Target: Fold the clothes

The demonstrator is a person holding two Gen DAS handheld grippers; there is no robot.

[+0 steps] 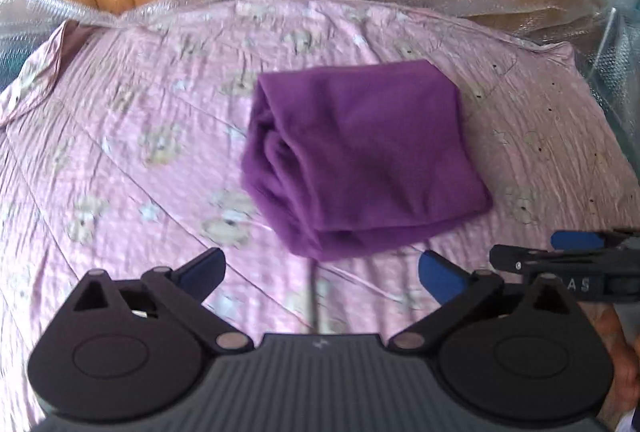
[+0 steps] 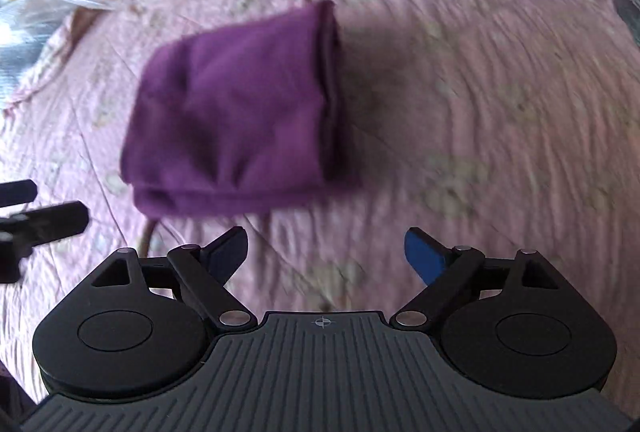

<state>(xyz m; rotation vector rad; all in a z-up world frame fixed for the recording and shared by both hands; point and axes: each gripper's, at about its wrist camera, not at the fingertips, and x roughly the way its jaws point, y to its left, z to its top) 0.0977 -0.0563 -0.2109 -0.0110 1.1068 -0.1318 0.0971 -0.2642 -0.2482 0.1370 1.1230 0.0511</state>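
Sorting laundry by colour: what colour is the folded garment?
Purple; the folded garment shows sharpest in the left wrist view.

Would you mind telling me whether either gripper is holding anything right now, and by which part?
Nothing is held. The left gripper and right gripper are both open, clear of the folded purple garment.

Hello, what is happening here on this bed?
A person is folding clothes with a handheld gripper in each hand. A purple garment lies folded into a compact bundle on the pink bedspread. Neither gripper holds it: the left gripper and the right gripper both hang open over the bedspread, just short of the bundle's near edge. Nothing is between the jaws. The fold looks finished or nearly so.
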